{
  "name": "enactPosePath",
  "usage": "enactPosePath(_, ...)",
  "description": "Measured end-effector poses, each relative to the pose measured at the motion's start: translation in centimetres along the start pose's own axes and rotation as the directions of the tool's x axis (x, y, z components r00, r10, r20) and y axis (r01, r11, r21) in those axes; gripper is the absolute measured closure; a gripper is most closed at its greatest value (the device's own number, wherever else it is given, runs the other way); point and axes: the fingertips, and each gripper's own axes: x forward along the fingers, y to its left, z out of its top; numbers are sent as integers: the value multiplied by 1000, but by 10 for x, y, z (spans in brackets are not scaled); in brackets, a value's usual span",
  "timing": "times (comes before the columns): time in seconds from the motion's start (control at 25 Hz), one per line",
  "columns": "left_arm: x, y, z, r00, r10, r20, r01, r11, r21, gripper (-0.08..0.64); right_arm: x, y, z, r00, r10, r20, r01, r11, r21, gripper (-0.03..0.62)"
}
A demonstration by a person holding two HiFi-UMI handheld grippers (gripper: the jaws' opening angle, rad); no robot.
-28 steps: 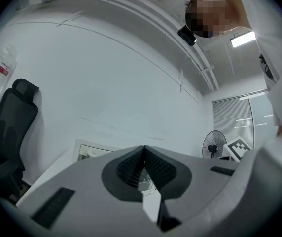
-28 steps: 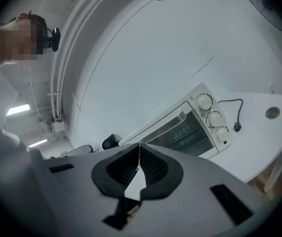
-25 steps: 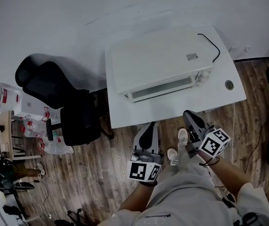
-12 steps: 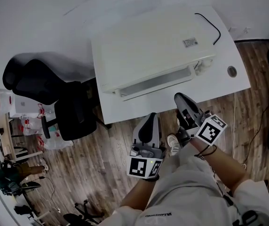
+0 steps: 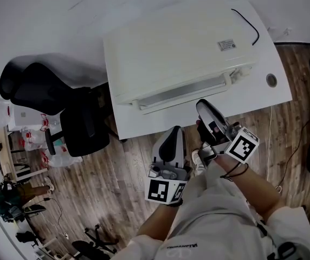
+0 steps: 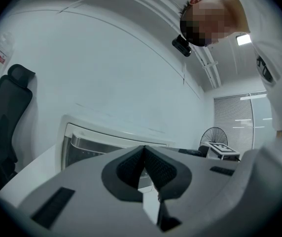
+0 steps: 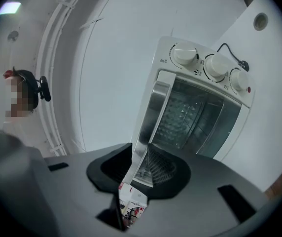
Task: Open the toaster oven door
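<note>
**Worktop and floor: what sits on them**

White worktop [image 5: 160, 121] stands against a white wall. The toaster oven [image 5: 171, 53] sits directly on it and covers most of the surface. Its front faces the near edge, with a bare strip left there. A black cable [image 5: 247, 23] loops over the oven's top right end. There is a round grommet hole [image 5: 271, 80] near the worktop's right end. Below is a wood-plank floor [image 5: 117, 172]. A black office chair [image 5: 52, 104] stands on it just left of the worktop. Bags and clutter [image 5: 33, 140] lie far left, too small to identify.
</note>
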Motion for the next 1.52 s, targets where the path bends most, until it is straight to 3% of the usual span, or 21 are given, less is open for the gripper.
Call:
enactPosePath(0.56, 1, 4, -6, 1000, 2, -8, -2, 1000, -12, 552, 15, -7, 10, 998, -6, 60, 0, 996, 92, 448)
enactPosePath(1.52, 0, -2, -7, 1000, 5, 5, -4, 1000, -15, 552, 8, -7, 9, 995, 13, 98, -27, 989, 144, 472)
